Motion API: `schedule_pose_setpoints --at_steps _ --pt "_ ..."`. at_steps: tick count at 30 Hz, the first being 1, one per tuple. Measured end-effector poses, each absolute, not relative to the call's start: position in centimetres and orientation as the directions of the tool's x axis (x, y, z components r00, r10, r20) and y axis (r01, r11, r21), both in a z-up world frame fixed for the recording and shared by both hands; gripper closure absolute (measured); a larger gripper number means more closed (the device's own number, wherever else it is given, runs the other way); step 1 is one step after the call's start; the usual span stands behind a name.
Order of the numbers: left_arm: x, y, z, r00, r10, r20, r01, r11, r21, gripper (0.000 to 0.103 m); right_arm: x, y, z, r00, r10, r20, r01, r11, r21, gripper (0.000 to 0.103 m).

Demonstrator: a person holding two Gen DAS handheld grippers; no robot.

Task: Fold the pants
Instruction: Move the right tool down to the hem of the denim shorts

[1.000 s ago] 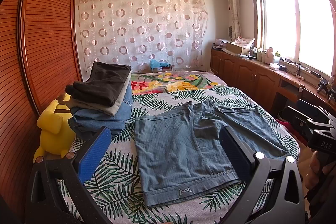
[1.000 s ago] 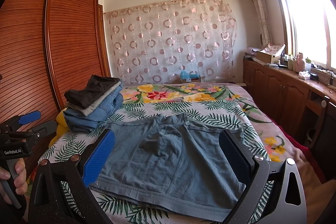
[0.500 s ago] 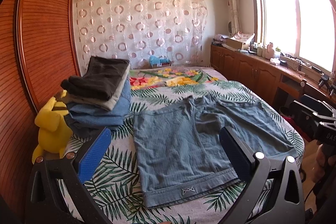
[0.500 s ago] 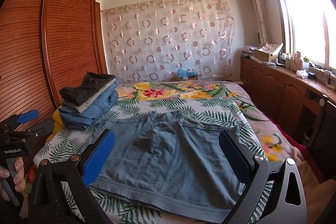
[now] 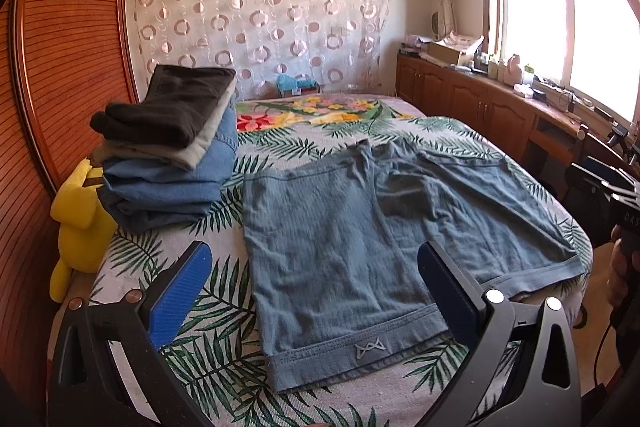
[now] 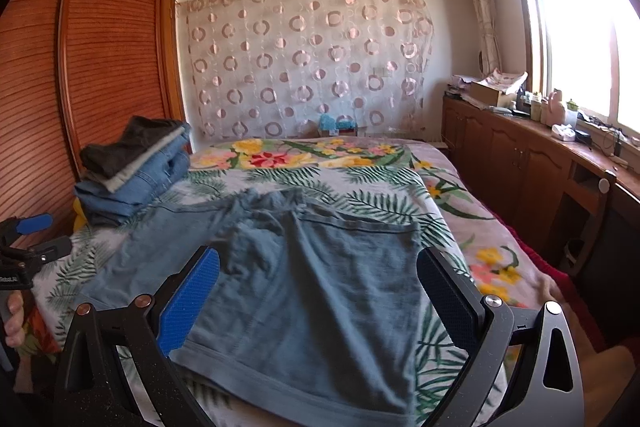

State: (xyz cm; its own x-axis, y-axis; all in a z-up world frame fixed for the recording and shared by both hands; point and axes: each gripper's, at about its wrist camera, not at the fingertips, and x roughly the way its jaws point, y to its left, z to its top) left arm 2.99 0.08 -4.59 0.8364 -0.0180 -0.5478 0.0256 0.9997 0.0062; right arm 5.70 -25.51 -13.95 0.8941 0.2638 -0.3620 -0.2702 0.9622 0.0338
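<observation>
On the bed, the pants are lying spread flat, waistband nearest. Both the left tongs and right tongs are hovering released, grasping nothing. Pinching only the top layer risks dragging the cloth into wrinkles.

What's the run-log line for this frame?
stage: pre-grasp | left gripper: open | right gripper: open | shorts: flat, unfolded on bed
</observation>
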Motion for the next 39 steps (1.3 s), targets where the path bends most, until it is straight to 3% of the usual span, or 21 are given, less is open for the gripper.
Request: schedule_pose_setpoints --at_steps 17,26,32,34,39 --pt "4.1 3.2 -10.3 0.756 -0.023 -0.654 -0.001 0.999 -0.035 0.0 10.4 -26.1 -14.7 0.806 0.208 -0.554 -0.249 0.969 0.003 0.022" --pt "4.4 3.5 -11.9 0.718 -0.023 -0.695 -0.001 0.999 -0.035 0.0 13.3 -27.7 -11.2 0.754 0.22 -0.619 -0.26 0.965 0.026 0.028" --pt "4.6 3.2 -12.3 0.704 -0.031 -0.709 0.007 0.999 -0.036 0.0 16.4 -29.1 -11.4 0.708 0.217 -0.672 -0.242 0.968 0.058 0.049" --pt "4.6 3.3 -12.5 0.7 -0.034 -0.714 0.009 0.999 -0.038 0.0 17.6 -29.5 -11.6 0.68 0.227 -0.697 -0.242 0.967 0.079 0.065" --pt "4.3 3.5 -12.6 0.701 -0.042 -0.712 0.013 0.999 -0.046 0.0 17.8 -30.0 -10.6 0.668 0.234 -0.706 -0.232 0.967 0.101 0.068"
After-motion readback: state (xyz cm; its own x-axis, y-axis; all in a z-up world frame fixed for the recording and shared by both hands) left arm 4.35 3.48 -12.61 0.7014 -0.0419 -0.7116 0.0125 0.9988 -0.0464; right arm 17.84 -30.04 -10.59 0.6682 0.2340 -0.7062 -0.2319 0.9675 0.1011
